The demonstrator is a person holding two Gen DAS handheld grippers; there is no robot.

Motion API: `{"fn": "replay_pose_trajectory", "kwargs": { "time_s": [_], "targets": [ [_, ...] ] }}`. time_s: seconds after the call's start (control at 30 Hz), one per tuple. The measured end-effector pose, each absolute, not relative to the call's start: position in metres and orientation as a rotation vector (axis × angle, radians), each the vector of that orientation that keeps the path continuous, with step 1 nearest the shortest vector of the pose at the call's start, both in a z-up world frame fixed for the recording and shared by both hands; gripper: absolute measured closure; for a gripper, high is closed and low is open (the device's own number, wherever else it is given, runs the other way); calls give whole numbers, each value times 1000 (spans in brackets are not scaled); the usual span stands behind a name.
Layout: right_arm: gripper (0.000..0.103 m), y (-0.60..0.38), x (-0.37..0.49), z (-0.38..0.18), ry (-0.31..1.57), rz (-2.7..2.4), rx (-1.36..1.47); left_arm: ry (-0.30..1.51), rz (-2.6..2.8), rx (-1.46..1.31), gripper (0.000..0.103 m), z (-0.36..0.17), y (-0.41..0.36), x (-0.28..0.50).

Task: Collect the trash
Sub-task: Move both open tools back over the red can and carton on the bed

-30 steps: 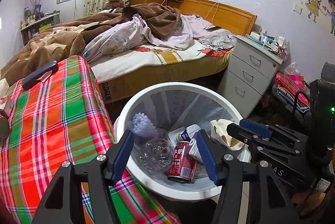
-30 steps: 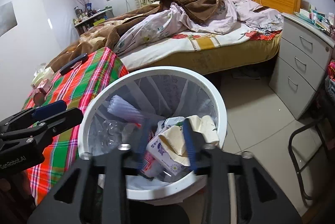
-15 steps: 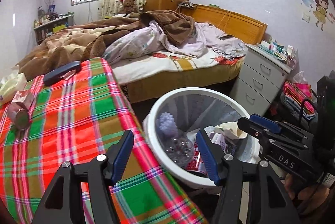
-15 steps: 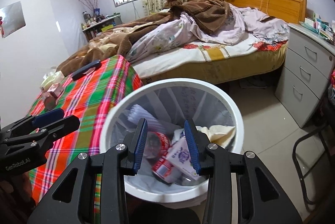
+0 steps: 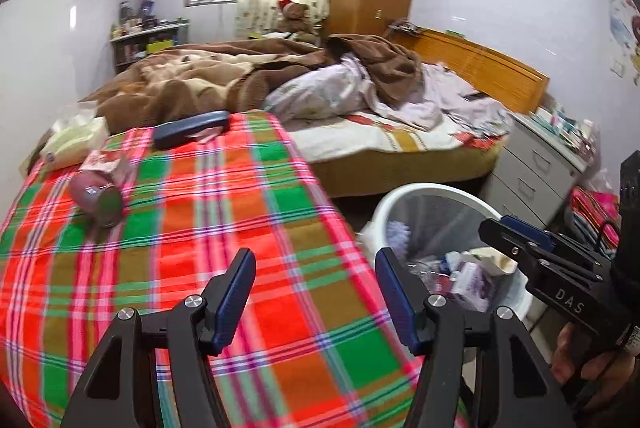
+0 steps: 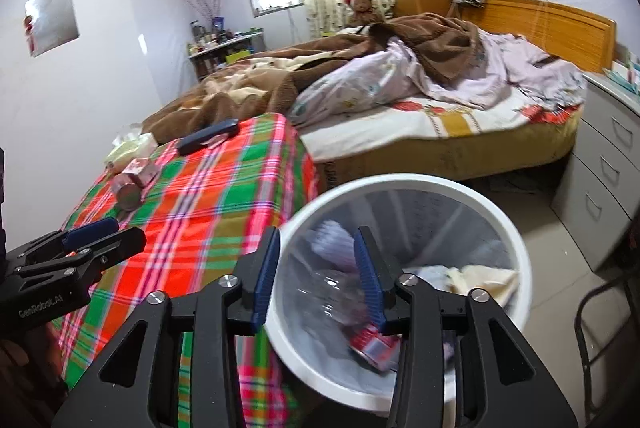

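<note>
While the right claw point(image 6: 316, 268), just opening, hangs empty above the bin rim point(image 6: 400, 183), the left claw point(image 5: 316, 292) gapes.

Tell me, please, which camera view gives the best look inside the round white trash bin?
The right wrist view: the round white trash bin shows its whole rim and contents, though blurred. The left wrist view shows it partly hidden.

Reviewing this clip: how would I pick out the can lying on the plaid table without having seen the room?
Find the plaid table beside the bed. Near its far left corner a can lies on its side, its shiny end facing the camera. Its neighbours are a pale tissue pack, a small pink box and a flat dark case; it alone is round and metallic.
</note>
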State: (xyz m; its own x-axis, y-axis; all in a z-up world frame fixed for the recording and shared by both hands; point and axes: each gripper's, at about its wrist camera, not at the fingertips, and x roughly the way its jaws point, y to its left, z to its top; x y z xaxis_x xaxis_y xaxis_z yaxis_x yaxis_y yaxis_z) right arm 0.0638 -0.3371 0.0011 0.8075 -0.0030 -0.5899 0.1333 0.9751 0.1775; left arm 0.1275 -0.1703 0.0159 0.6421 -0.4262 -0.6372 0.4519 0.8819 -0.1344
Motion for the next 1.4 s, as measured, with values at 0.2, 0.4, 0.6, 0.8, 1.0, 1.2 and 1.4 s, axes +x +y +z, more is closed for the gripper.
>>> {"fn": "replay_pose_trajectory", "kwargs": {
  "time_s": [0.2, 0.4, 0.6, 0.8, 1.0, 1.2, 1.4],
  "targets": [
    [52, -315, 83, 4, 627, -16, 190, 722, -400, -10, 41, 16, -125, 148],
    [52, -292, 107, 8, 621, 37, 157, 721, -287, -55, 41, 16, -78, 172],
    [52, -270, 138, 10, 628, 97, 131, 727, -192, -95, 39, 13, -41, 198],
    [52, -249, 170, 11, 639, 153, 108, 750, -133, -143, 38, 6, -16, 228],
    [52, -233, 202, 6, 663, 185, 89, 775, -95, -161, 37, -6, -8, 266],
    [52, -222, 226, 1, 685, 196, 86, 813, -65, -187, 36, -21, -2, 304],
    [52, -206, 248, -7, 715, 209, 64, 880, -73, -228, 35, -42, 7, 333]
  ]
}}
